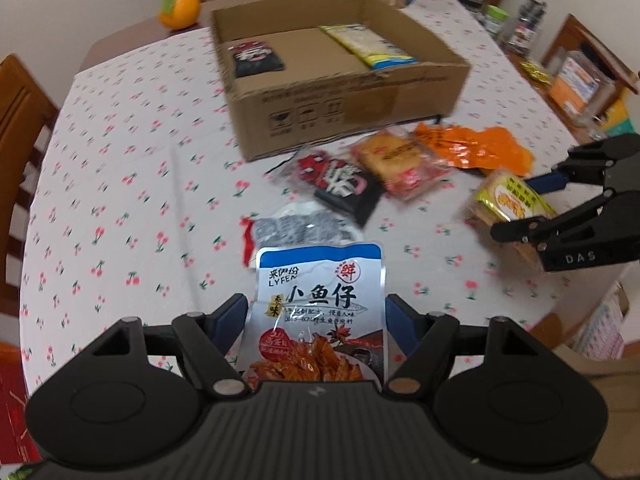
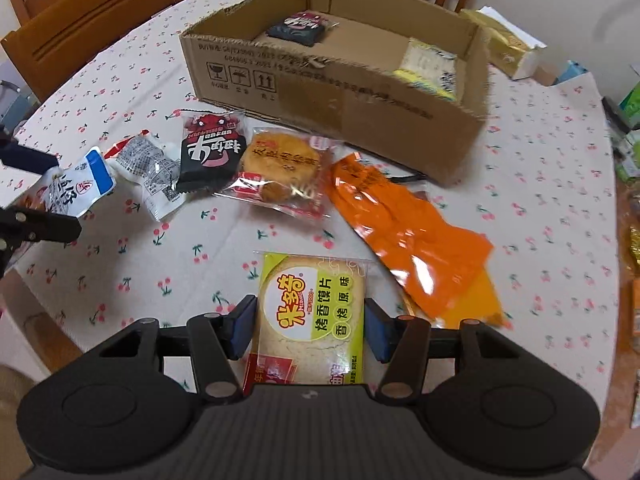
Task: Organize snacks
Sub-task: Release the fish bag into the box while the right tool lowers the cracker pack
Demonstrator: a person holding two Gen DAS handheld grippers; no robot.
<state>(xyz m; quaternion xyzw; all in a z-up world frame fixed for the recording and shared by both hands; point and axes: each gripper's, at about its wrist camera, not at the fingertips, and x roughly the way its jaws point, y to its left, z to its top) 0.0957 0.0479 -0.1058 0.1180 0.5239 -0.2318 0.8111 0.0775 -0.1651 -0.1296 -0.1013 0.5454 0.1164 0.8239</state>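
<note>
- Snacks, loose: a black-and-red packet (image 2: pixel 210 152), a grey-printed white pouch (image 2: pixel 154 174), a round cake in clear wrap (image 2: pixel 282 170) and an orange foil bag (image 2: pixel 404 224) lie in a row on the tablecloth (image 2: pixel 132 264), just in front of the box's near wall.
- Snacks, stowed: a second black packet (image 2: pixel 299 29) and a yellow-edged pack (image 2: pixel 430 68) already lie inside the cardboard box (image 2: pixel 320 96), at opposite ends.
- Left gripper (image 1: pixel 316 316): closed on a blue-topped fish-snack pouch (image 1: pixel 320 312), pads against both side edges, pouch clear of the cloth.
- Right gripper (image 2: pixel 310 328): closed on a green-labelled toast-slice pack (image 2: pixel 312 312), pads against its sides.
- Risks: both packs are pinched only by their slippery film edges, so either may slide out or sag on the way. The box wall stands high; a low carry would likely catch it. Both hands heading to the same box could collide.
- Surface: table under a white cloth with a cherry print; the box sits toward the far edge.
- Room: wooden chairs (image 2: pixel 92 20) around the table, an orange fruit (image 1: pixel 180 8) beyond the box, cluttered shelving to the right.
</note>
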